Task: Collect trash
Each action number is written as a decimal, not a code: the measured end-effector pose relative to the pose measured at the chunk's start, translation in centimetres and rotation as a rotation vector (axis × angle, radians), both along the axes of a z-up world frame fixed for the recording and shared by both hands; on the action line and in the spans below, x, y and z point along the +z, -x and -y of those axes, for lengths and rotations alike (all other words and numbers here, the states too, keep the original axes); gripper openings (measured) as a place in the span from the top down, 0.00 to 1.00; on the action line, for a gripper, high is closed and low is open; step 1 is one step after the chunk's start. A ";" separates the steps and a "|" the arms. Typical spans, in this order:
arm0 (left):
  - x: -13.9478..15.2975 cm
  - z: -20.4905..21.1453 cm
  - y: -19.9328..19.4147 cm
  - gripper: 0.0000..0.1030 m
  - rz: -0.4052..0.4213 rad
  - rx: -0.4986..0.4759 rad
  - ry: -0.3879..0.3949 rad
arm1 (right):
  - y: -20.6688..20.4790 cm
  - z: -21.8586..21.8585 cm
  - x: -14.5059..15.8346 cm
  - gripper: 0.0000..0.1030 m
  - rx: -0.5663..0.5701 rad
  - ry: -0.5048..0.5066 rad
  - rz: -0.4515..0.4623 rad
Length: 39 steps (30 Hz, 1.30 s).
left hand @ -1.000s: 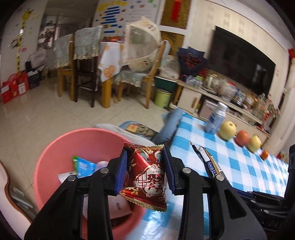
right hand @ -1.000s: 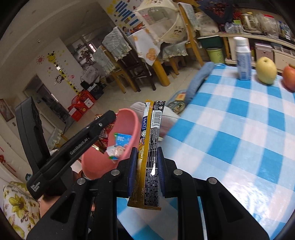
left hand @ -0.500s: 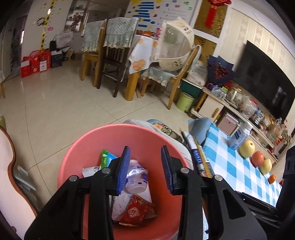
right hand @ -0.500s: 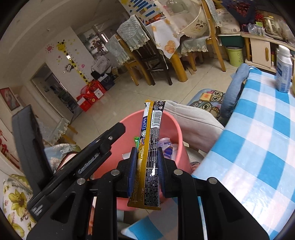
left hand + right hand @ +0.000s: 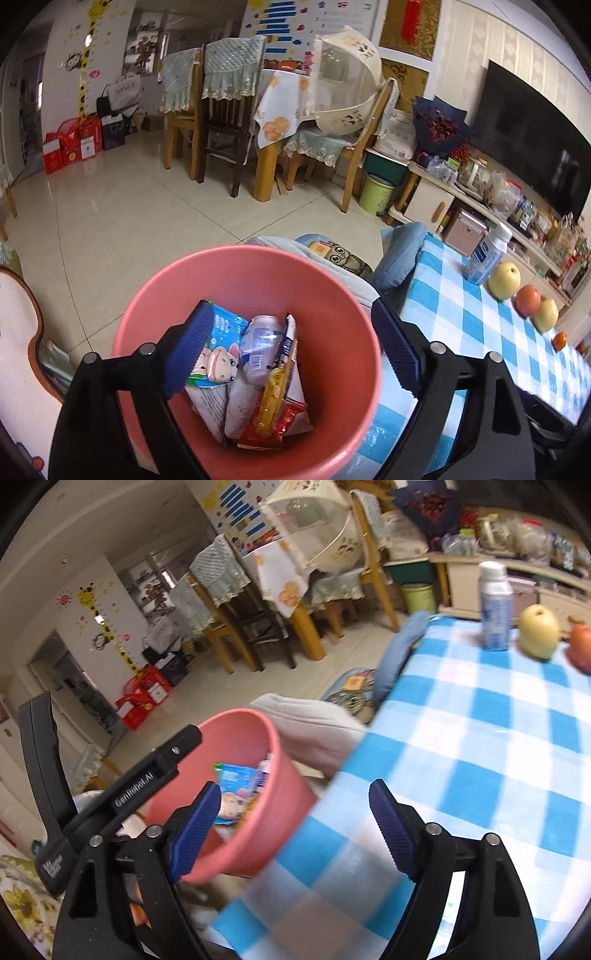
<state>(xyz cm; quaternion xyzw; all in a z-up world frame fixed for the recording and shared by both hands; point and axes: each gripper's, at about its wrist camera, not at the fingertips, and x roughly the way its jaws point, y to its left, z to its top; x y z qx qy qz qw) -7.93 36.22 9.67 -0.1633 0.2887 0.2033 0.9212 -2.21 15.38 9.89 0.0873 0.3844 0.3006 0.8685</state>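
A pink bin (image 5: 332, 295) stands beside the blue-checked table (image 5: 461, 317) and holds several wrappers. Among them lie a red snack bag (image 5: 284, 424), a gold stick packet (image 5: 279, 380), a blue-and-white pouch (image 5: 218, 350) and a small white bottle (image 5: 258, 347). My left gripper (image 5: 291, 354) hangs over the bin, its jaws opening wide with nothing between them. My right gripper (image 5: 295, 830) hovers at the table's corner next to the bin (image 5: 251, 746), jaws opening and empty. The left gripper's black body (image 5: 110, 797) shows at the right wrist view's left.
On the table stand a white-and-blue bottle (image 5: 487, 258), a yellow apple (image 5: 504, 280), a red apple (image 5: 528, 301), another yellow fruit (image 5: 546, 314) and a small orange (image 5: 559, 339). Folded clothes (image 5: 314, 731) lie behind the bin. Chairs (image 5: 221, 122) and a dining table stand across the tiled floor.
The left gripper let the red snack bag fall into the bin, then spread wide. The right gripper carried the gold stick packet over the bin, released it, and swung back toward the table.
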 end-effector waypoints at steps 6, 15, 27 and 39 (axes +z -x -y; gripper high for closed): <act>0.1 2.3 -0.6 0.09 -0.016 -0.058 -0.019 | 1.4 3.9 0.1 0.13 -0.076 0.064 0.044; 0.3 7.9 -1.3 0.07 -0.022 -0.167 -0.080 | 3.4 8.7 -0.4 0.11 -0.158 0.167 0.086; 0.7 15.4 -1.5 0.05 0.003 -0.306 -0.118 | 5.7 15.8 -1.2 0.11 -0.296 0.213 0.083; 0.5 22.9 -0.8 0.04 0.011 -0.441 -0.148 | 9.2 22.9 -0.9 0.11 -0.443 0.237 0.100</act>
